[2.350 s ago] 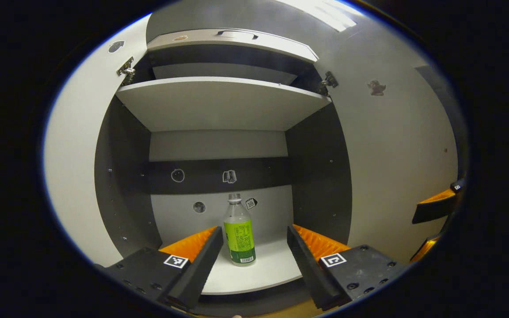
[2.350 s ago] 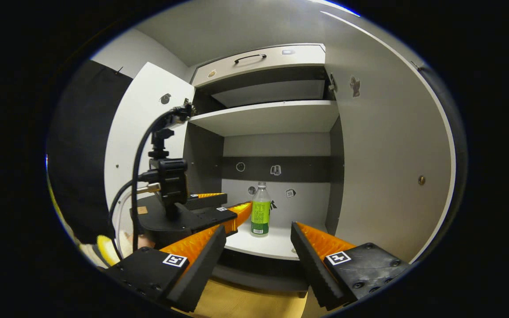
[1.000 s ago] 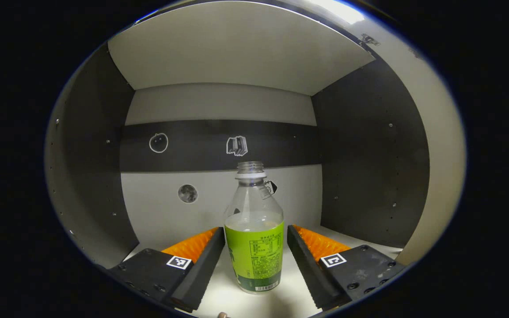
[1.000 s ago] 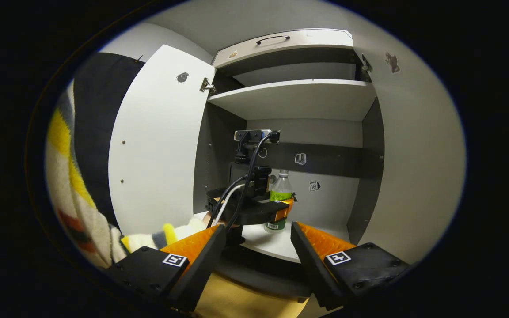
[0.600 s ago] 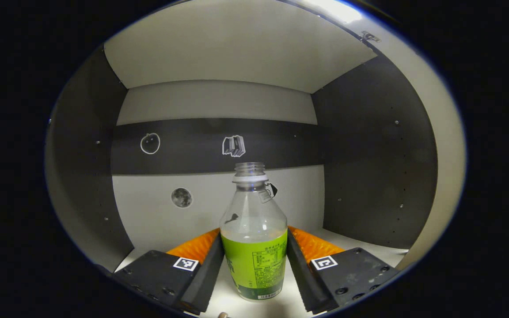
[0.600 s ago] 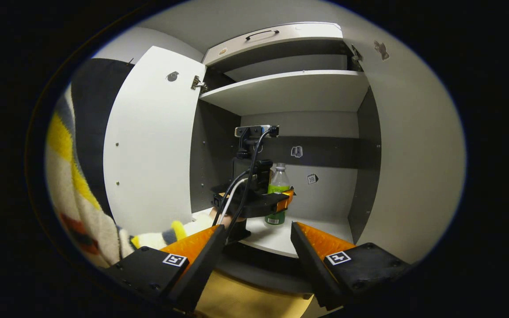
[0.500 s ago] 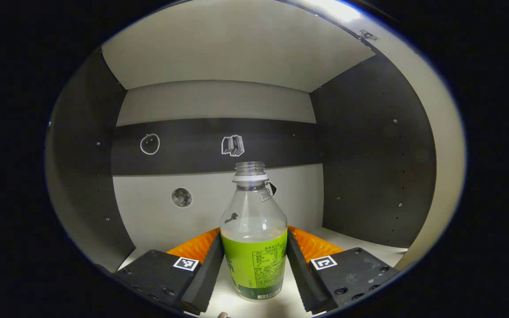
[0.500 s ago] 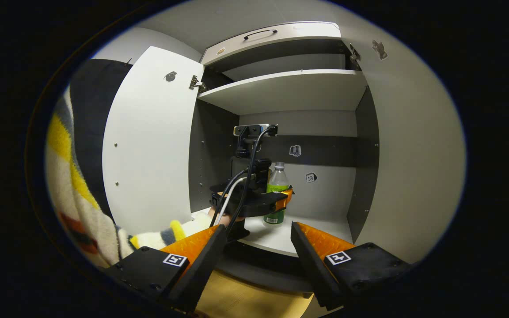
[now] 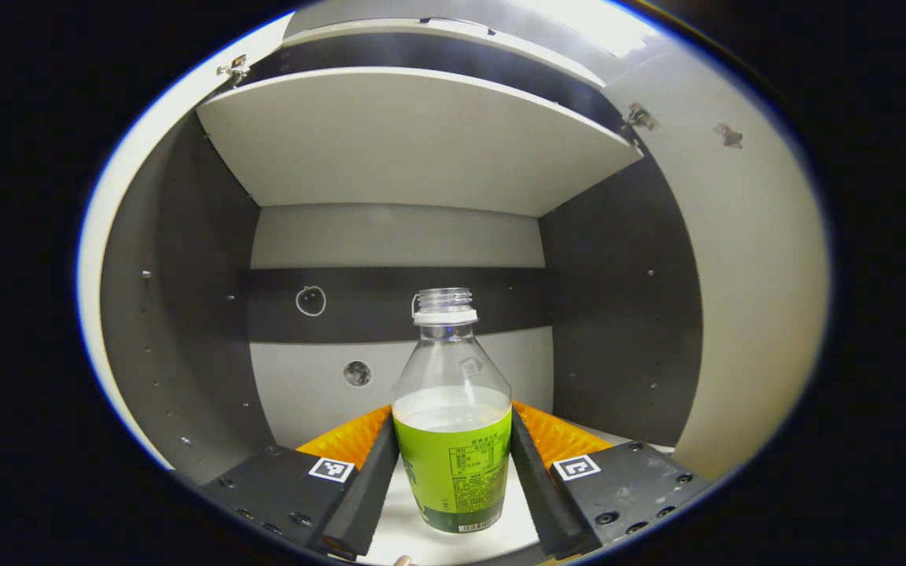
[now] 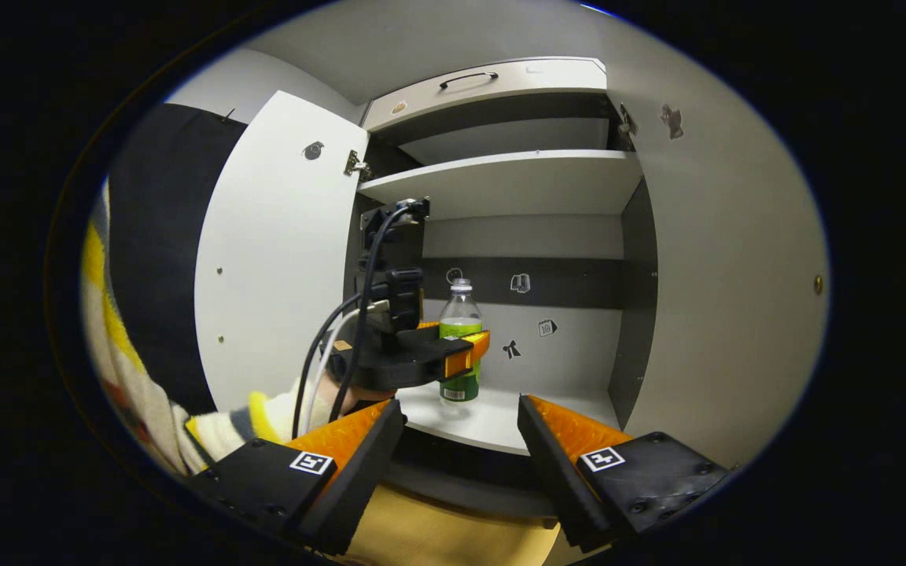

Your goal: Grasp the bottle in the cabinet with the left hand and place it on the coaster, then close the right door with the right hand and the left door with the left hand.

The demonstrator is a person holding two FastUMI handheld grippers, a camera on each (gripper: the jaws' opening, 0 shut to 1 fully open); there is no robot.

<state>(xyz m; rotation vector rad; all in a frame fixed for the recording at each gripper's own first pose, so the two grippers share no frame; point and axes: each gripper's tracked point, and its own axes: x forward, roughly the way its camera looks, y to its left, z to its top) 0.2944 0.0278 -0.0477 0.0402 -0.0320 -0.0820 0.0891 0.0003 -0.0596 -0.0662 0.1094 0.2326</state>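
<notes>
A clear, capless bottle (image 9: 453,369) with a green label and some pale liquid stands upright between my left gripper's (image 9: 451,417) fingers, which press on the label from both sides. It is over the front part of the cabinet's white lower shelf (image 9: 398,527); I cannot tell whether its base touches. In the right gripper view the left gripper (image 10: 457,338), held by a hand in a striped sleeve (image 10: 225,428), grips the bottle (image 10: 461,310) at the shelf's front edge. My right gripper (image 10: 461,409) hangs open in front of the cabinet, below the shelf, with nothing between its fingers.
Both cabinet doors stand open: the left door (image 10: 280,259) and the right door (image 10: 720,259). An upper shelf (image 9: 414,141) roofs the compartment, and a drawer with a handle (image 10: 484,79) sits above. A wooden surface (image 10: 437,534) lies below the cabinet.
My left gripper went into the lower compartment, shut on the bottle, and has since drawn back toward the cabinet's front with it. The right gripper has stayed open and barely shifted.
</notes>
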